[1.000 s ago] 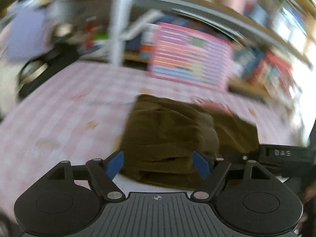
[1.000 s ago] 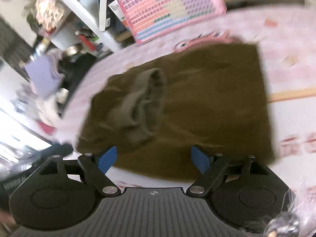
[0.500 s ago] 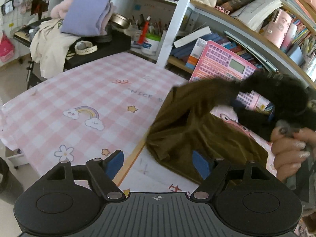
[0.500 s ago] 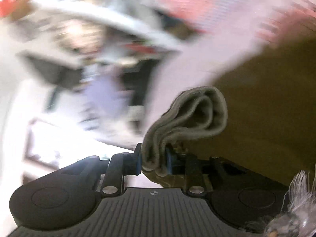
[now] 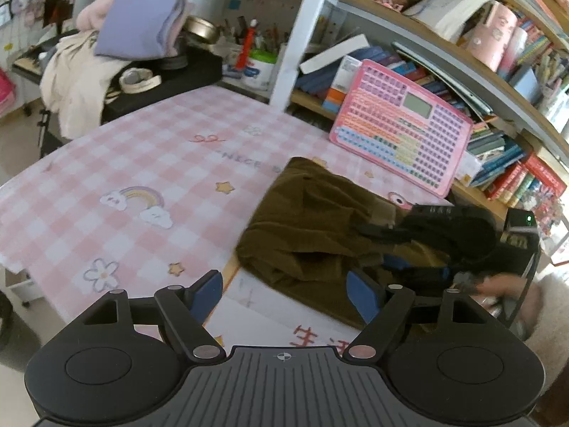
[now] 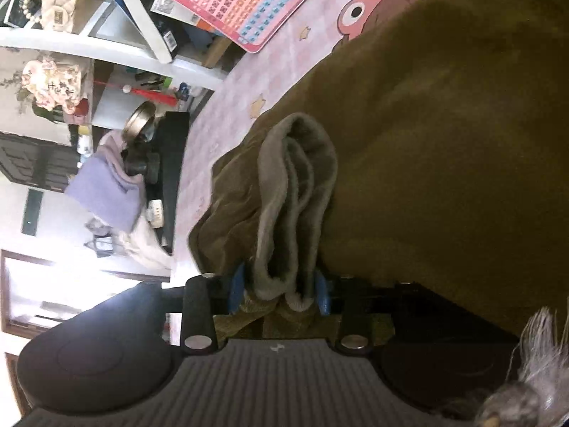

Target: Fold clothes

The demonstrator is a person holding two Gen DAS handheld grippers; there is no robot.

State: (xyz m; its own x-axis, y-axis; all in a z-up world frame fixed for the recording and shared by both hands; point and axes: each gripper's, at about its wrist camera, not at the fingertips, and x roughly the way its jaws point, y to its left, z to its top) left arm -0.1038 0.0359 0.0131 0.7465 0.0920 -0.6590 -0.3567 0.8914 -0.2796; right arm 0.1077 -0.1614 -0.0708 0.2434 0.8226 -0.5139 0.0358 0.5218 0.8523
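Observation:
A dark olive-brown garment [image 5: 313,227] lies bunched on the pink checked tablecloth [image 5: 142,163], right of centre in the left wrist view. My left gripper [image 5: 284,293] is open and empty, just short of the garment's near edge. My right gripper [image 6: 279,290] is shut on the garment's grey ribbed band [image 6: 295,192], with the rest of the garment [image 6: 444,135] spreading to the right. The right gripper also shows in the left wrist view [image 5: 423,249], lying on the garment's right side.
A pink toy keyboard [image 5: 402,124] leans against bookshelves [image 5: 462,35] behind the garment. A side table holds a lilac folded cloth [image 5: 138,17] and cream clothes [image 5: 74,74] at the far left. The table's near edge drops off at the lower left.
The right gripper has brought the held garment down from a raised position onto the table. The left gripper stays open and has barely moved.

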